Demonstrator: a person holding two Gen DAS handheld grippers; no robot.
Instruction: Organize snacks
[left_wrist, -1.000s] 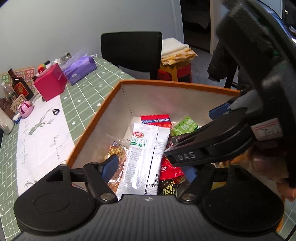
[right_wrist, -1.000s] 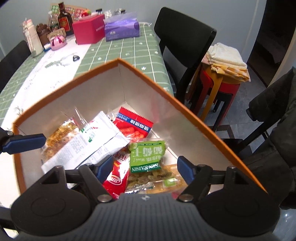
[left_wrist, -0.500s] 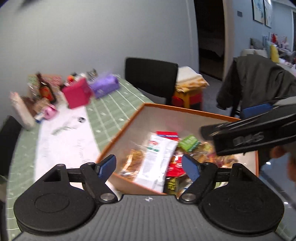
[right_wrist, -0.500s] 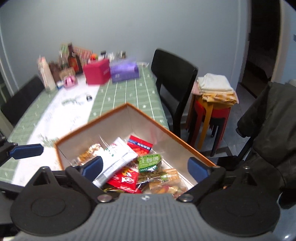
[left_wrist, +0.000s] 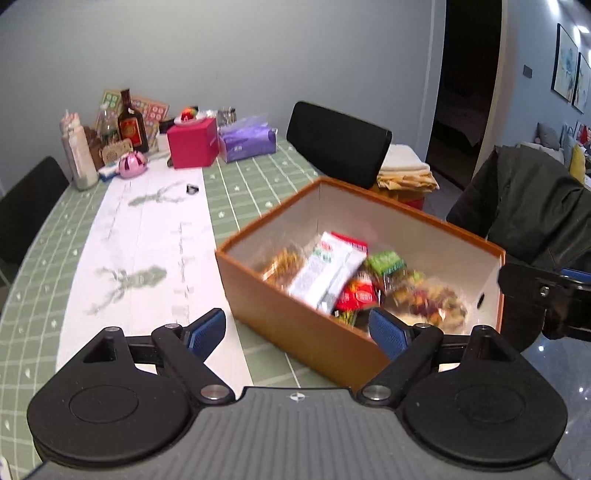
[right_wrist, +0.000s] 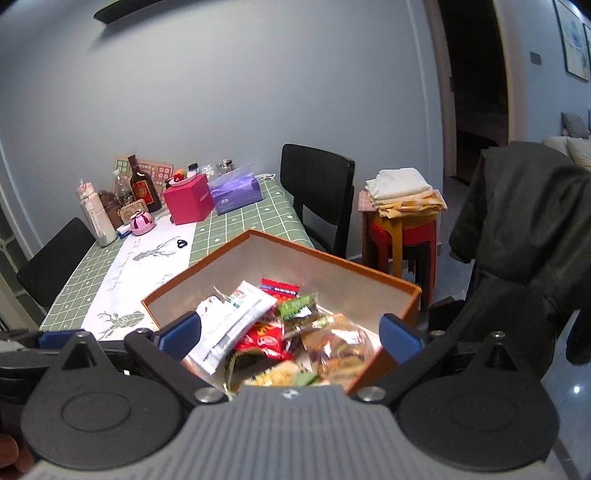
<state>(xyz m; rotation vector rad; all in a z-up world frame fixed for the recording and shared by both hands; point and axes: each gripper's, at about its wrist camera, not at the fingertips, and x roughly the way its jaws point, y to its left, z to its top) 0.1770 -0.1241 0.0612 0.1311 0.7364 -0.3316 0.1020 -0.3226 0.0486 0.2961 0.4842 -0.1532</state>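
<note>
An orange box (left_wrist: 295, 328) stands at the near right corner of the green table, also in the right wrist view (right_wrist: 410, 295). It holds several snack packs: a white pack (left_wrist: 325, 269), a red pack (left_wrist: 360, 295), a green raisin pack (left_wrist: 386, 262) and a clear bag of mixed snacks (left_wrist: 428, 299). My left gripper (left_wrist: 297, 330) is open and empty, above the box's near wall. My right gripper (right_wrist: 290, 332) is open and empty, above the box's contents.
At the table's far end stand a red box (left_wrist: 192, 144), a purple tissue pack (left_wrist: 247, 138), a dark bottle (left_wrist: 129, 123) and small items. A black chair (left_wrist: 336, 142) is behind the table. Stacked stools with folded cloths (right_wrist: 402, 221) and a jacket-draped chair (right_wrist: 524, 229) stand right.
Both grippers have pulled back and up from inside the box. The whole box and table now show. The snacks stay in the box.
</note>
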